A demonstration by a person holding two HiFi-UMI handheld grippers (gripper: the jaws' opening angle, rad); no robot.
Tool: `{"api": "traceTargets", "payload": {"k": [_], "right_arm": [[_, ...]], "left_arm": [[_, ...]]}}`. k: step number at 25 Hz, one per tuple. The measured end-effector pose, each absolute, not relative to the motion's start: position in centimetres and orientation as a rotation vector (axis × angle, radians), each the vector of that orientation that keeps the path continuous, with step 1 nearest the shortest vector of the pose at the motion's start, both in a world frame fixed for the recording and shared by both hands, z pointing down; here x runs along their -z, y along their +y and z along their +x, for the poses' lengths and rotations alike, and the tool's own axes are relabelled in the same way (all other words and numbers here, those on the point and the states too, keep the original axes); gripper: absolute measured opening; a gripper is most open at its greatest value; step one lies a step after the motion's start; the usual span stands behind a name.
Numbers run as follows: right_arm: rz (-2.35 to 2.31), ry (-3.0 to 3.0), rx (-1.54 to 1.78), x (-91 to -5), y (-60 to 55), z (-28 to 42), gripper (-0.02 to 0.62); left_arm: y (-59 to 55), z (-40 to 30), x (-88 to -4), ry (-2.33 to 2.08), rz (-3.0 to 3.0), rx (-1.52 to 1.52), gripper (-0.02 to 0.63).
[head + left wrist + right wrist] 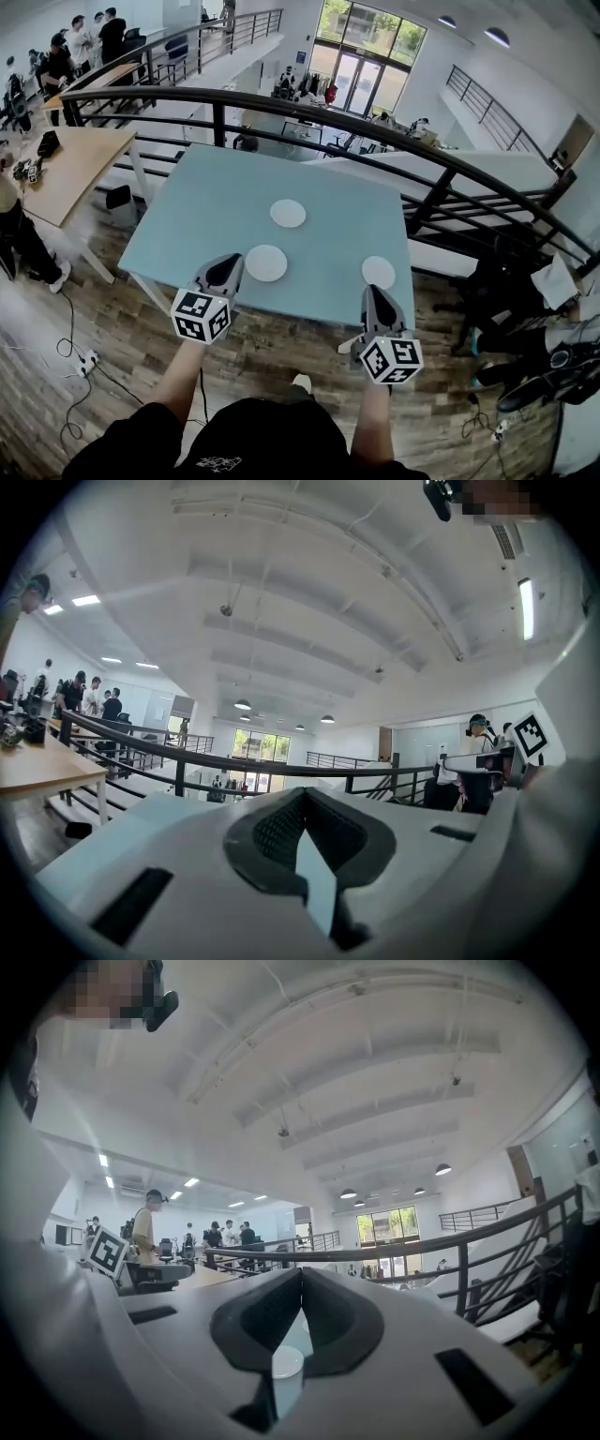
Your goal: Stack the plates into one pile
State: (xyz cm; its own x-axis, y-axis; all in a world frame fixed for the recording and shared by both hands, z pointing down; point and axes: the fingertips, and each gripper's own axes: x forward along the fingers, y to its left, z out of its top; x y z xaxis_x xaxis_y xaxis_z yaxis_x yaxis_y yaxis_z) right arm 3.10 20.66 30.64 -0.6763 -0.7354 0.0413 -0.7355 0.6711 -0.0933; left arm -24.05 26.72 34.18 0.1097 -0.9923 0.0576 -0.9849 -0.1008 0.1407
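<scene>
Three white plates lie apart on the light blue table (211,202): one at the far middle (288,213), one near the front edge (266,262) and one at the front right (379,272). My left gripper (228,266) is at the table's front edge, just left of the near plate, its jaws together and empty. My right gripper (375,293) hovers at the front edge just below the right plate, shut with nothing in it. In the right gripper view a plate (286,1361) shows through the slit below the closed jaws (301,1271). The left gripper view shows closed jaws (302,795) and only table beneath.
A black railing (328,117) curves behind the table and down its right side. A wooden table (70,164) with people around it stands at the left. Cables and a power strip (84,359) lie on the wood floor. A seated person's legs and shoes (525,375) are at the right.
</scene>
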Motion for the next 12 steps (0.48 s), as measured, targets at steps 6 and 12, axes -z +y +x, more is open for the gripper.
{"api": "traceTargets", "payload": {"k": [6, 12], "right_arm": [[1.245, -2.869, -0.158, -31.4, 19.4, 2.1, 0.008], [1.233, -2.862, -0.103, -32.0, 15.8, 1.2, 0.008]], "left_arm": [[26.0, -24.2, -34.9, -1.994, 2.244, 0.075, 0.009], [22.8, -25.2, -35.0, -2.019, 2.216, 0.101, 0.009]]}}
